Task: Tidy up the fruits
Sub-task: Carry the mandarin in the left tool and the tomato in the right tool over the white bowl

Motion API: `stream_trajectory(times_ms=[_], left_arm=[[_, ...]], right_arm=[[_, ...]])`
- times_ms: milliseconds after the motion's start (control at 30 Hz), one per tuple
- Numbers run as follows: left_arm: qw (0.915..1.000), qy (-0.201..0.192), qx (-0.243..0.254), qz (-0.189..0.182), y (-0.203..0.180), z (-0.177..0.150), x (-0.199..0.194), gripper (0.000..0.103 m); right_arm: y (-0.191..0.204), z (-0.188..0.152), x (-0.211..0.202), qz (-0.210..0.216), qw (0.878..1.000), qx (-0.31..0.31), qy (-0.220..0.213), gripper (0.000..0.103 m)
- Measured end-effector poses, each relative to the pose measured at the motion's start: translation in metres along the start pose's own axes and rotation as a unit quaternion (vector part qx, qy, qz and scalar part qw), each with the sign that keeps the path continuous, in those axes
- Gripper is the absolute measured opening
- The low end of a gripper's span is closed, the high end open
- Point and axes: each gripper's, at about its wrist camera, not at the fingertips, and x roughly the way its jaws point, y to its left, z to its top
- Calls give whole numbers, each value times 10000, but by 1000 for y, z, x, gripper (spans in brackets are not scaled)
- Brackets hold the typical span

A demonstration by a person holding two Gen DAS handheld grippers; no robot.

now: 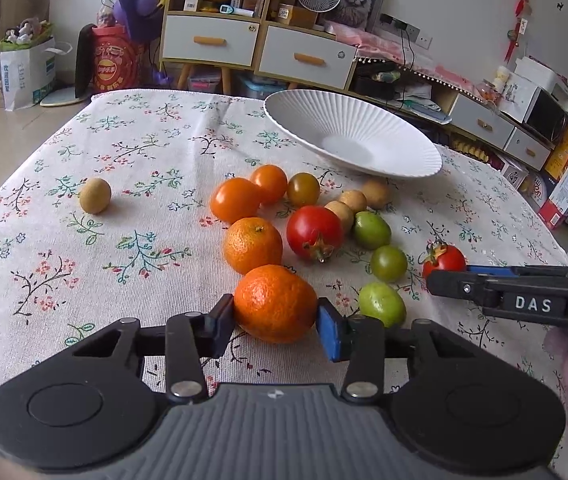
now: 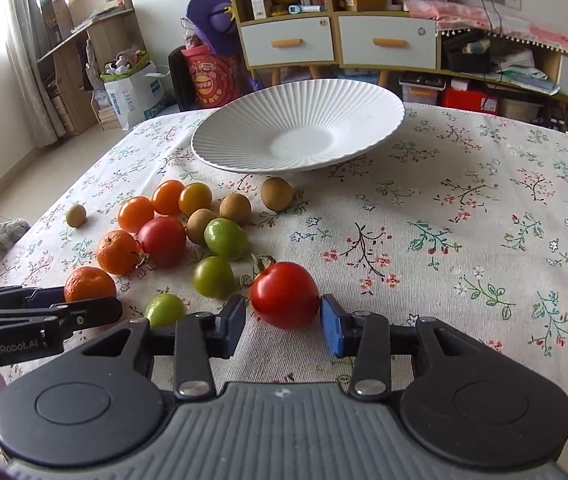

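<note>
The left claw [image 1: 275,322] grips a mandarin [image 1: 275,303], its two pads pressed against the fruit's sides near the tabletop [image 1: 156,184]. The right claw [image 2: 284,322] brackets a red tomato [image 2: 285,294] in the same way; its right pad touches the skin, while the left pad sits just beside it, so the pictures do not settle whether that hold is firm.

Both fruits lie at the near edge of a loose cluster. Just beyond them are a second mandarin [image 1: 253,245], a larger red tomato [image 1: 314,232], three orange-to-olive cherry tomatoes [image 1: 269,182], several green fruits [image 1: 389,263] and small tan round ones [image 1: 353,201]. One tan fruit [image 1: 95,195] sits well apart to the left. At the far side stands a wide, white ribbed plate [image 1: 404,152], with nothing in it.

The step in hand appears to be the first pick-up, one fruit per claw. The next move likely calls for lifting each clear of its neighbours, carrying it over the rim and setting it down gently so that it does not roll.

The mandarin is bright orange, dimpled and slightly flattened. The tomato is glossy, smooth and carries a curled green stem.
</note>
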Motion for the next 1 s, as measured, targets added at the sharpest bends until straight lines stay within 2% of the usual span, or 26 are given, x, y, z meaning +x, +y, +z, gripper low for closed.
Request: stream_trajectory(times_ms=[433, 733, 900, 1000], left_arm=[[9999, -96, 63, -74, -4, 6, -5, 47], [9987, -253, 380, -229, -27, 28, -3, 47], [9970, -304, 664, -273, -39, 50, 7, 47], [9965, -342, 699, -319, -43, 67, 18, 47]], right_arm=[[2, 8, -1, -11, 9999, -19, -170, 35], [-2, 35, -12, 47, 9979, 500, -398, 35], [-9, 58, -8, -45, 9962, 826, -276, 35], [-11, 73, 2, -142, 9968, 780, -81, 35]])
